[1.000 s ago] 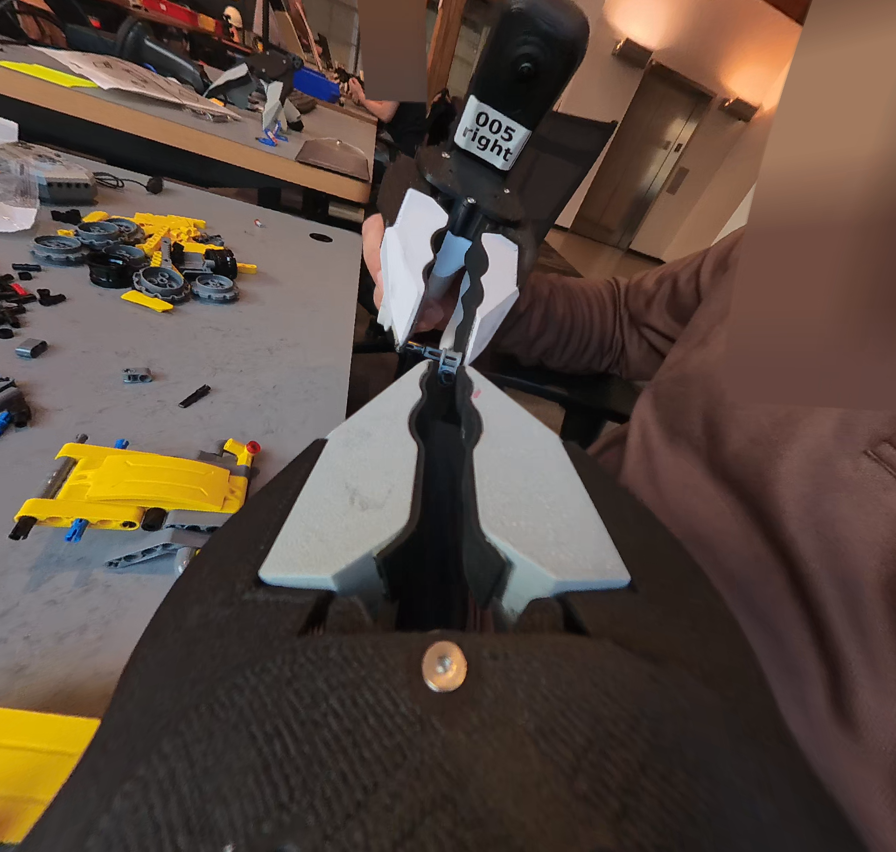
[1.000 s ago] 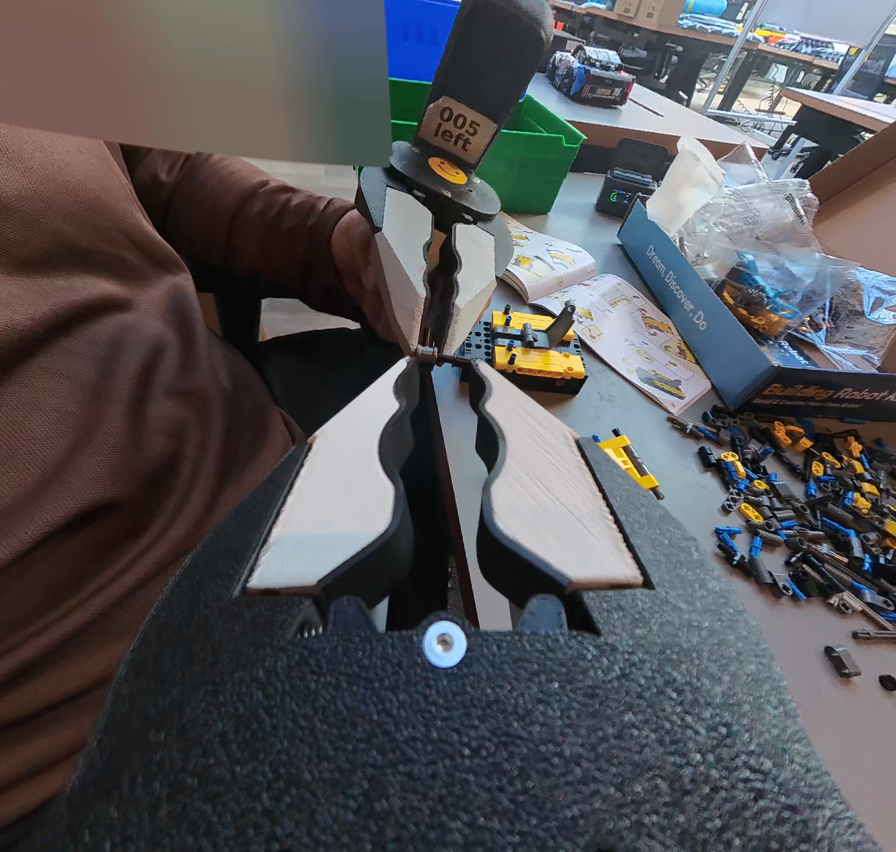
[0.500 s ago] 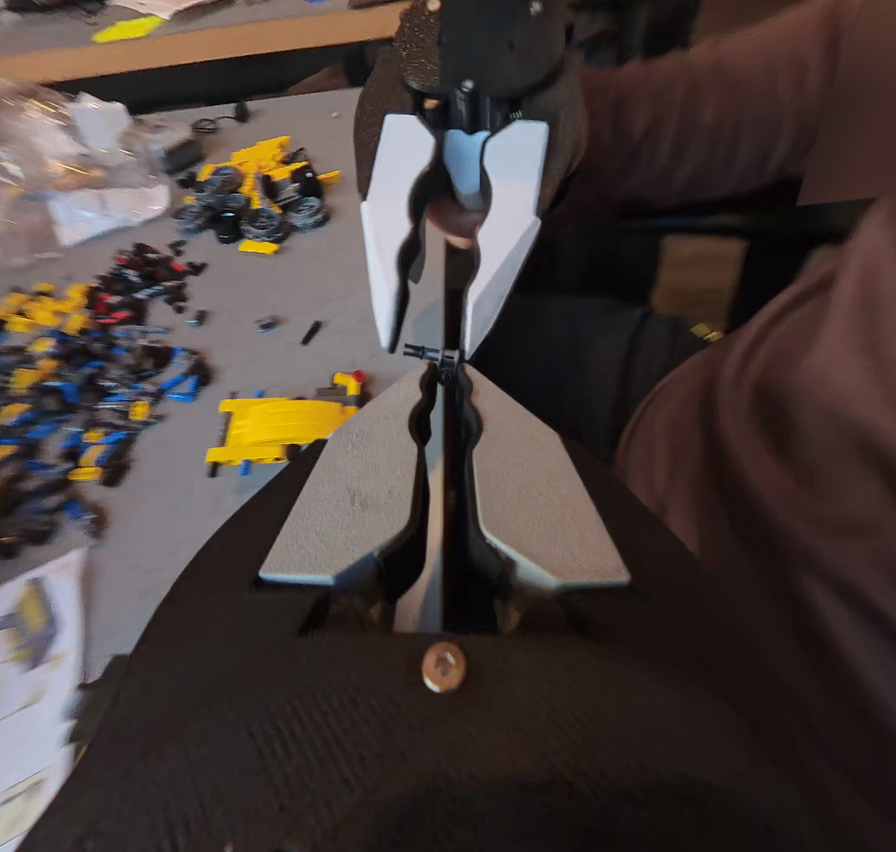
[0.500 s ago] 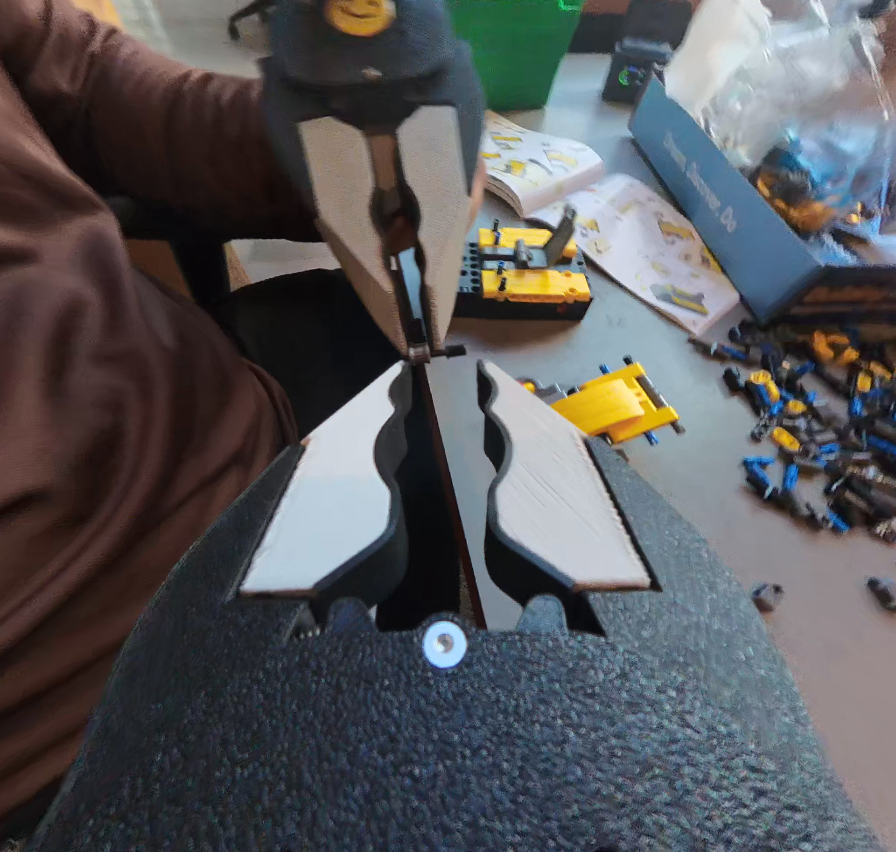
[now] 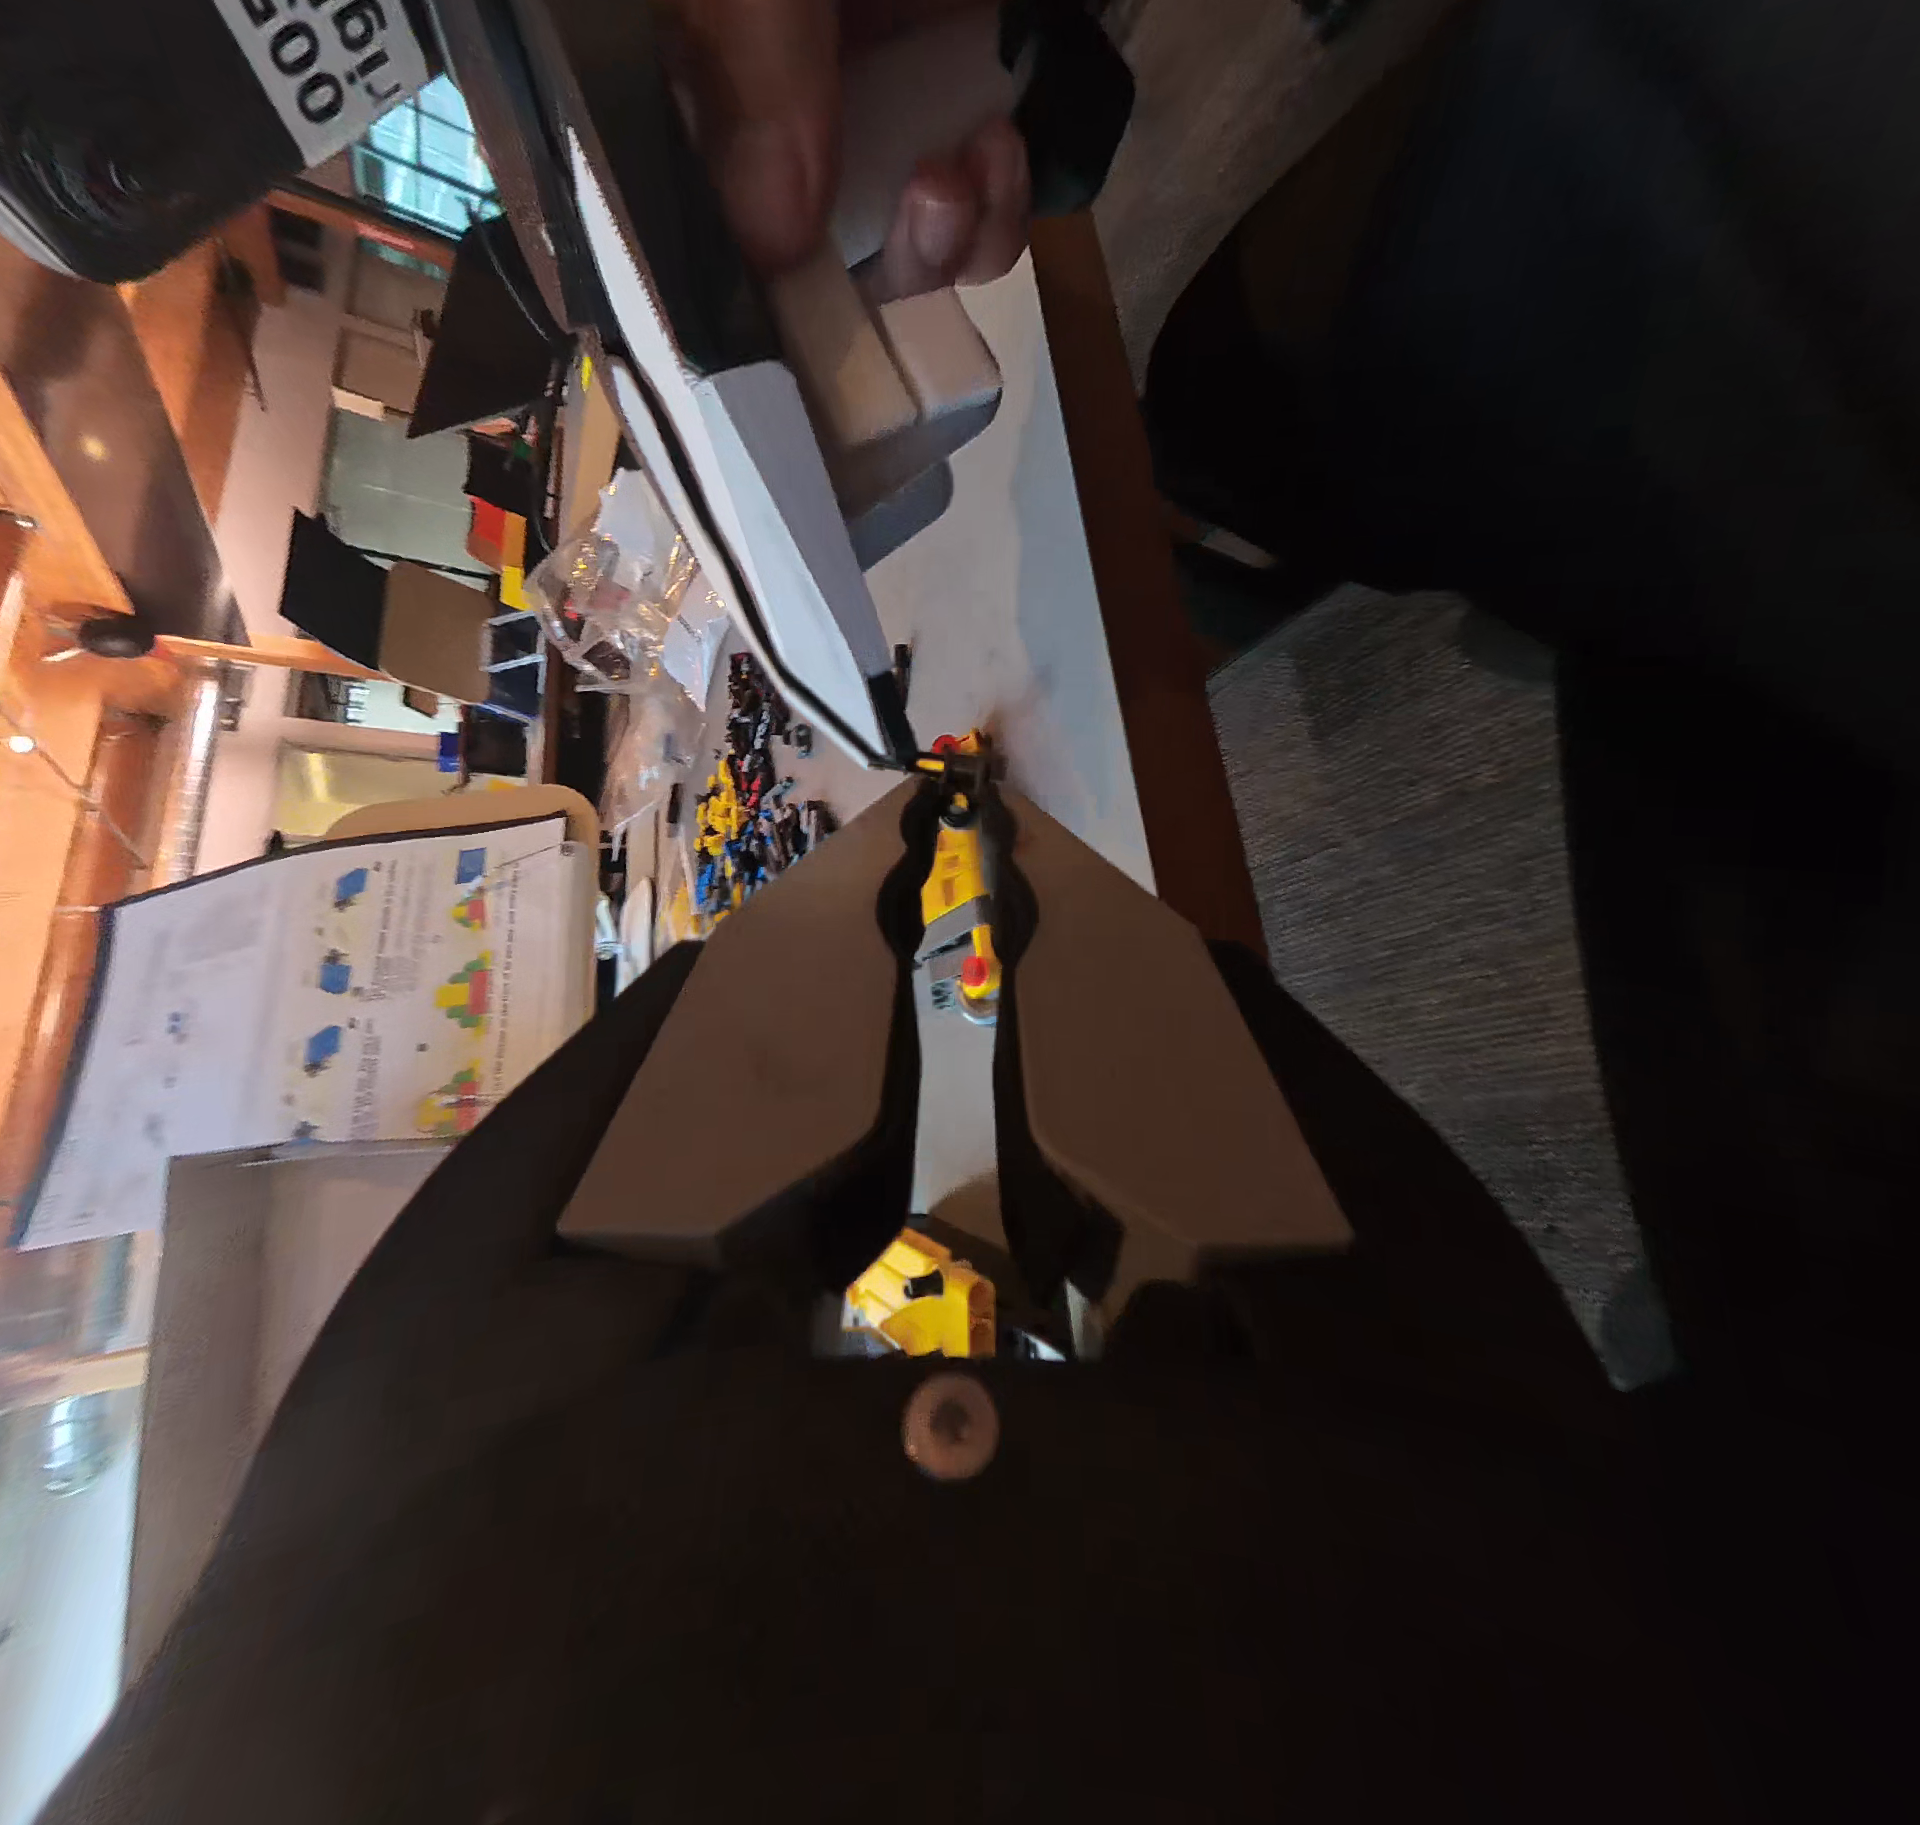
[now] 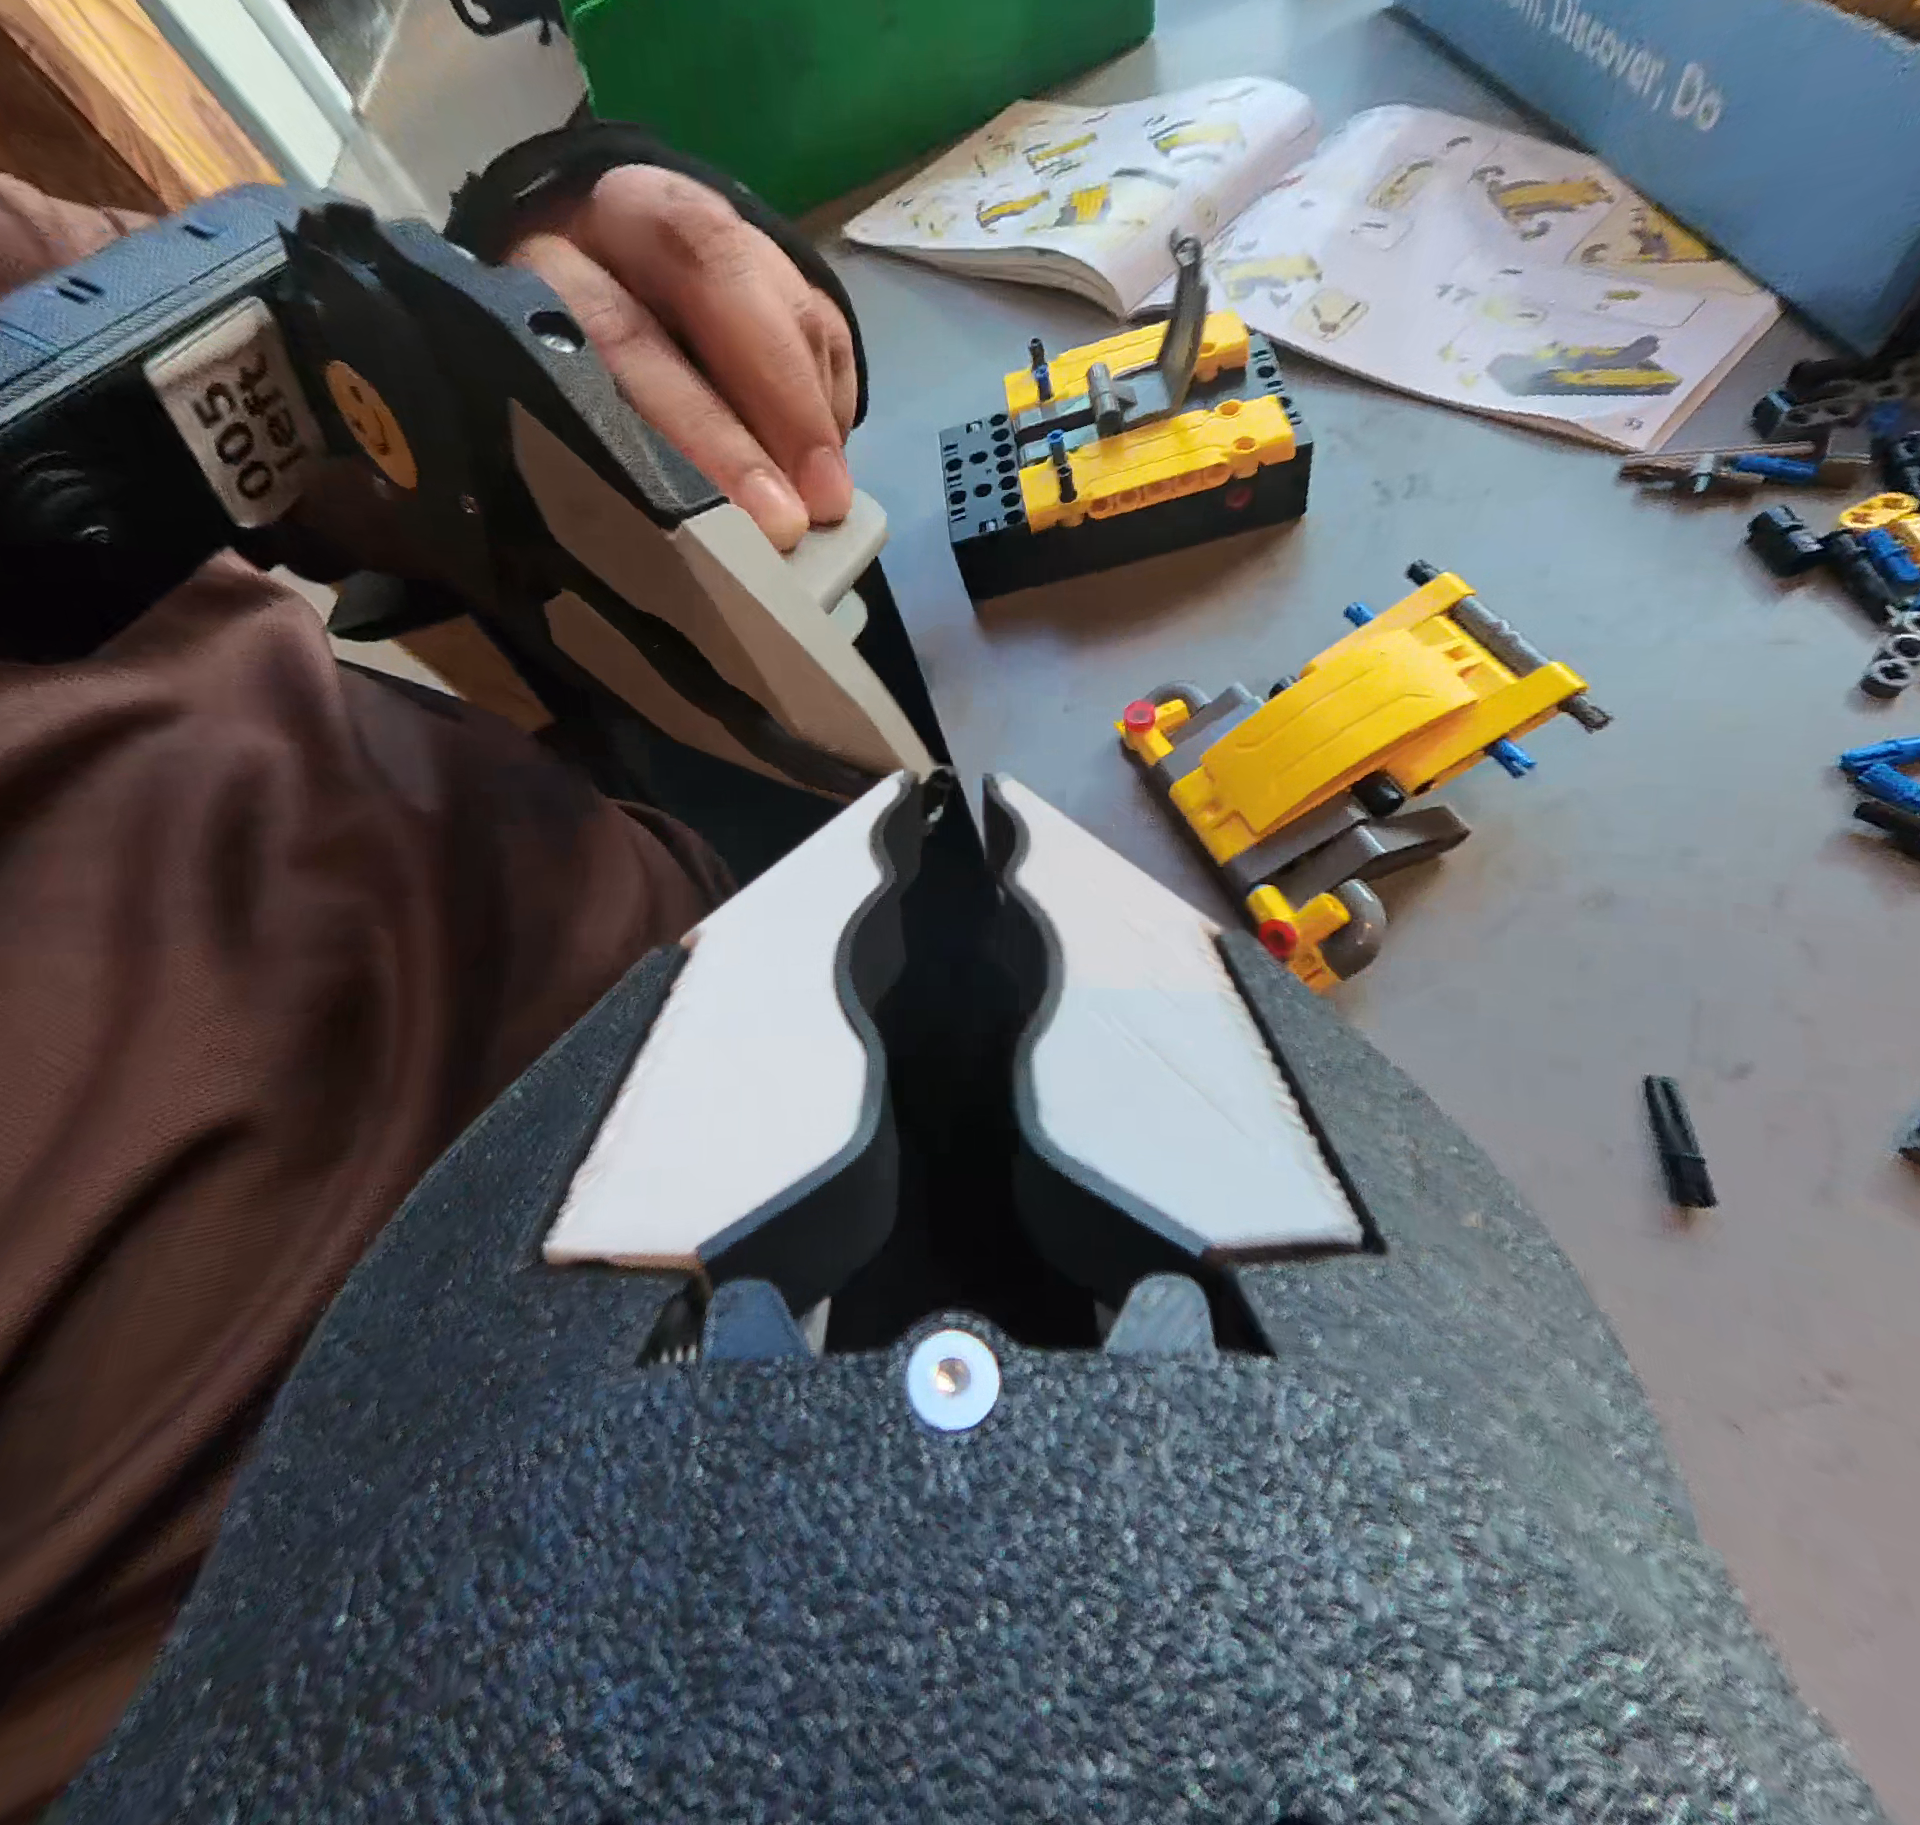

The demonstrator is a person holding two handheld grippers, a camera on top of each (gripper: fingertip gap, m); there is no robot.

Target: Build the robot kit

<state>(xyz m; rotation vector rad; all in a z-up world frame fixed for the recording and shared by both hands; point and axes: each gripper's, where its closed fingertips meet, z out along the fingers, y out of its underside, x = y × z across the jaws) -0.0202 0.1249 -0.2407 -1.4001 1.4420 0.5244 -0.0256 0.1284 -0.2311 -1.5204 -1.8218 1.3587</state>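
Note:
My left gripper is shut on a small dark piece at its fingertips. My right gripper comes in from the upper left and meets that piece tip to tip. In the right wrist view my right gripper has its jaws a narrow gap apart around the small dark piece. The left gripper reaches in from the left, held by a hand. Both hold the piece in the air by the table's near edge. A yellow and grey brick assembly lies on the table beyond and shows through the left fingers.
On the grey table stand a black block with yellow beams, an open instruction booklet, a blue box and a green bin. Loose small pieces lie at the right, with a black pin nearer. A printed sheet is at the left. Both grippers' tips are close together, under 4 cm apart.
Both grippers have rolled sideways and dropped towards the table, tips still together at the small piece. The right jaws have narrowed from open. The yellow assembly now lies just behind the tips.

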